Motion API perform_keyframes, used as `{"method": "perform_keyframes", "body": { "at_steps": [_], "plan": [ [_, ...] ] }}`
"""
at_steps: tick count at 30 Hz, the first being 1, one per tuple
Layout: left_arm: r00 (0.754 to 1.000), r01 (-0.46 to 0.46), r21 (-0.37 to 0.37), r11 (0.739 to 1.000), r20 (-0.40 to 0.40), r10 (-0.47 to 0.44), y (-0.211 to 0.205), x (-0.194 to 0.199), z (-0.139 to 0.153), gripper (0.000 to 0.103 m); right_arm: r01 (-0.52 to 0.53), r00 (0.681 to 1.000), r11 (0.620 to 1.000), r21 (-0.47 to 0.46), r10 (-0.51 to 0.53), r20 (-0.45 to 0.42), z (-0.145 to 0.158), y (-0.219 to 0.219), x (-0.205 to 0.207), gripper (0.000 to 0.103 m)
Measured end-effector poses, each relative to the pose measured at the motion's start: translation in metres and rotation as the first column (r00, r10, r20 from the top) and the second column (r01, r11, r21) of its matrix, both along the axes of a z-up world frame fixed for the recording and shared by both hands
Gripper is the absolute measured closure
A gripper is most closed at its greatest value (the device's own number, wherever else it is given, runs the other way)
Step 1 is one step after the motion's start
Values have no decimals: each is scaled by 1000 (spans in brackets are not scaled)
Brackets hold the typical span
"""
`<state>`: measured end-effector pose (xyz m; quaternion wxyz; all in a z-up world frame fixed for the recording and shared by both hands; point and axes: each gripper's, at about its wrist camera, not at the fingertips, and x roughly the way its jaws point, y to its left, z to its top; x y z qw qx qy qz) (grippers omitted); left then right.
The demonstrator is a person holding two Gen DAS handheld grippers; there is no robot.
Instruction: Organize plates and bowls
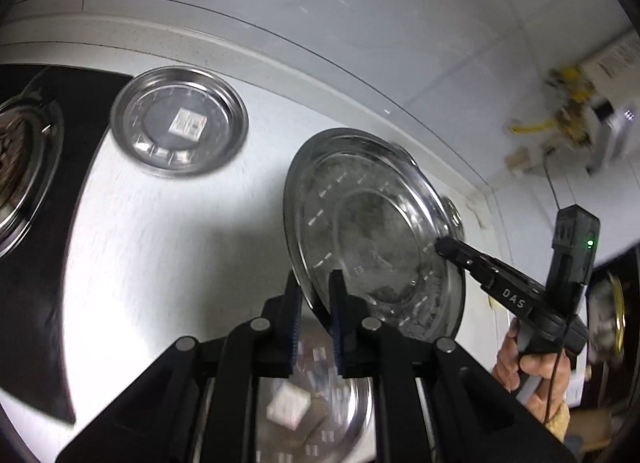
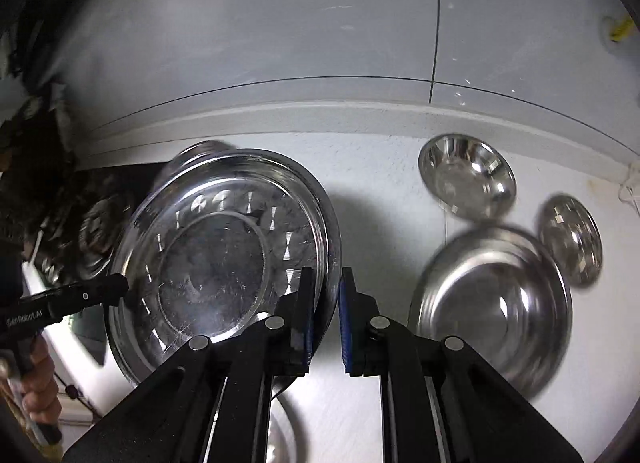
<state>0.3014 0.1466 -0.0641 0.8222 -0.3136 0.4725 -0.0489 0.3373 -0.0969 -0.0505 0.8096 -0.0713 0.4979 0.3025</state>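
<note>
A large steel plate (image 1: 360,231) hangs tilted above the counter, held at two opposite points of its rim. My left gripper (image 1: 316,299) is shut on its near rim, blue pads on either side of the edge. My right gripper (image 1: 440,243) comes in from the right and pinches the far rim. In the right wrist view the same plate (image 2: 212,259) fills the left half. There my right gripper (image 2: 326,295) is shut on its right rim and the left gripper (image 2: 122,287) grips the left rim.
A small steel plate (image 1: 179,121) with a sticker lies on the counter, and another stickered plate (image 1: 316,415) is below my left gripper. A stove burner (image 1: 20,159) sits at the left. A wide bowl (image 2: 494,311) and two small bowls (image 2: 466,177) (image 2: 570,241) stand at the right.
</note>
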Motion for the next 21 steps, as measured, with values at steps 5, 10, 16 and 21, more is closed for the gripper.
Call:
{"method": "perform_keyframes", "body": {
  "at_steps": [5,10,16,21],
  "plan": [
    [997,70,-4,998,-13,-70,-9,-60,-1,91,-27,999,1000,11,27,-39,6,-28,-65,92],
    [991,108,-14,994,-73,-109,-11,-99,-43,91,-47,994,998,-30,44,-103,-32,-44,-114,91],
    [982,112,-7,994,-152,-112,-16,-112,-86,91,-29,982,998,-63,16,-187,-78,-55,-136,91],
    [980,100,17,995,-177,-95,-18,-114,-99,91,-24,982,997,-69,10,-187,-82,-53,-140,91]
  ]
}}
